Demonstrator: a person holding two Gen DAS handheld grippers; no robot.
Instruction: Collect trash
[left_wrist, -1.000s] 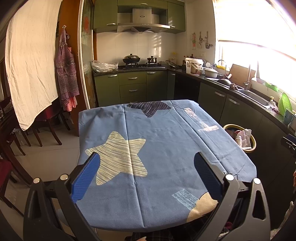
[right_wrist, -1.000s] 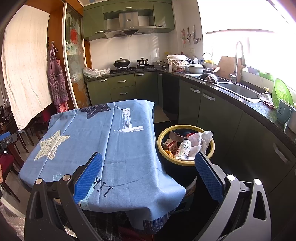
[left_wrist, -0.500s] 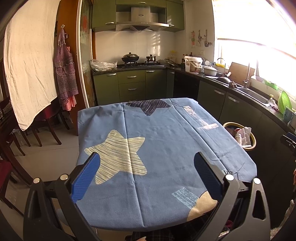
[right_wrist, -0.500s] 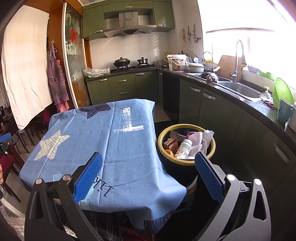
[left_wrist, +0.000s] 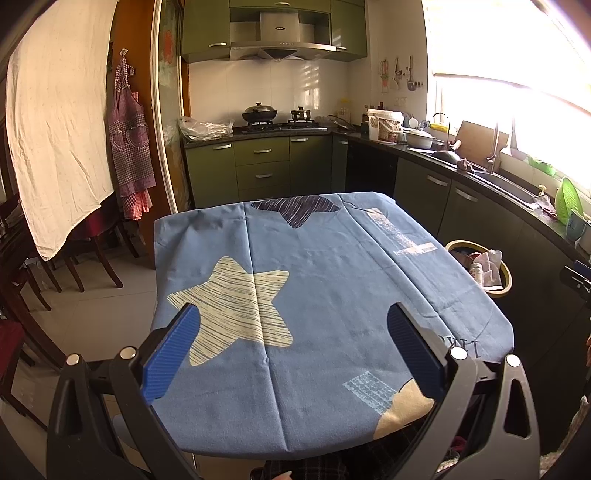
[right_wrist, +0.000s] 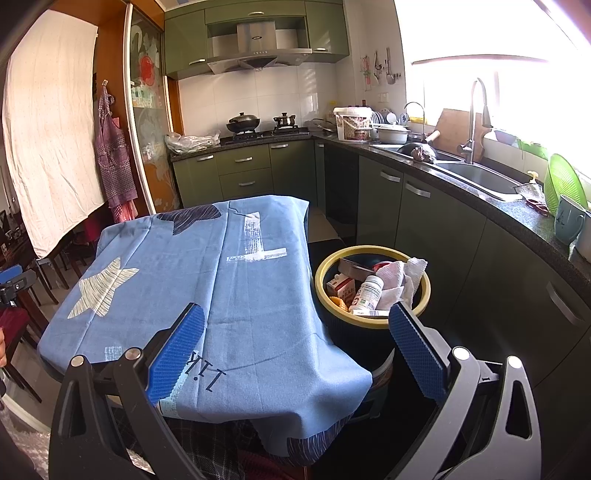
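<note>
A dark trash bin with a yellow rim (right_wrist: 424, 295) stands on the floor right of the table; it holds a white bottle (right_wrist: 367, 293), a small carton (right_wrist: 341, 286) and crumpled paper towel (right_wrist: 402, 280). In the left wrist view the same bin (left_wrist: 508, 282) shows past the table's right edge. The table wears a blue star-print cloth (left_wrist: 314, 295) with nothing lying on it. My left gripper (left_wrist: 293, 334) is open above the cloth's near edge. My right gripper (right_wrist: 295, 338) is open, held over the table's near right corner beside the bin. Both hold nothing.
Green kitchen cabinets (right_wrist: 417, 206) and a dark counter with a sink (right_wrist: 476, 177) run along the right, close to the bin. A stove with pots (left_wrist: 275, 118) stands at the back. Wooden chairs (left_wrist: 85, 254) and a hanging white sheet (left_wrist: 55, 122) fill the left.
Both views have shifted only slightly; the left gripper has edged a little forward over the cloth. The grippers stay open and the bin's contents are the same.
</note>
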